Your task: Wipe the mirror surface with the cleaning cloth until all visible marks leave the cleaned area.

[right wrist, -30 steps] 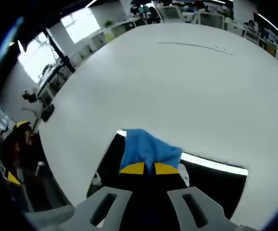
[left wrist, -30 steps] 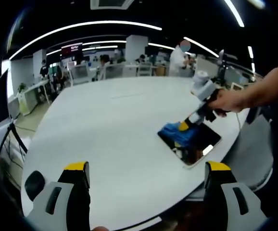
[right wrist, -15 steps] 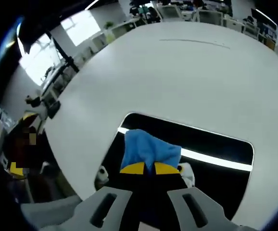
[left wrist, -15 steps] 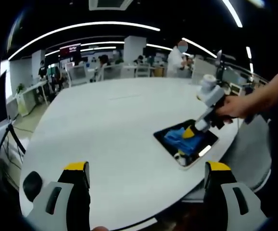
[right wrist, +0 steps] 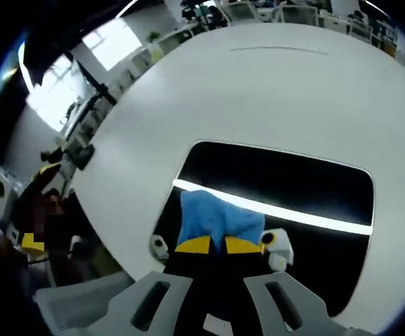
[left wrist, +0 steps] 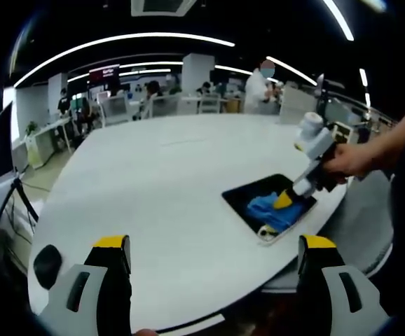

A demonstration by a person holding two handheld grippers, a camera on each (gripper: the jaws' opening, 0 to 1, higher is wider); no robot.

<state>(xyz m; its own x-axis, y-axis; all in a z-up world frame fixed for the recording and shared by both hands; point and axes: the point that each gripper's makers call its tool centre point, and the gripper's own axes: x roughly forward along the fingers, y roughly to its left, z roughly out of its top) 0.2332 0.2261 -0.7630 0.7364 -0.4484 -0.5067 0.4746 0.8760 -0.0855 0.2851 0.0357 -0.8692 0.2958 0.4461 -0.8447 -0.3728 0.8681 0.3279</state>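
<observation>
A dark rectangular mirror (right wrist: pixel 286 175) lies flat on the white round table (right wrist: pixel 272 91), near its edge. It reflects a bright ceiling light strip. My right gripper (right wrist: pixel 221 245) is shut on a blue cleaning cloth (right wrist: pixel 216 218) and presses it onto the mirror's near part. In the left gripper view, the mirror (left wrist: pixel 248 197) sits at the right with the cloth (left wrist: pixel 267 208) on it, under the right gripper (left wrist: pixel 284 201) held by a person's hand (left wrist: pixel 346 159). My left gripper (left wrist: pixel 215 246) hangs open over the table's near edge, well left of the mirror, holding nothing.
The table's (left wrist: pixel 160 182) broad white top stretches left and beyond the mirror. Office desks, chairs and people (left wrist: pixel 258 84) stand in the background. A tripod leg (left wrist: pixel 17 199) and a dark round object (left wrist: pixel 47 264) lie off the table's left edge.
The right gripper has drawn the cloth back across the mirror toward the table edge, uncovering more of the far glass. The left gripper has stayed put.
</observation>
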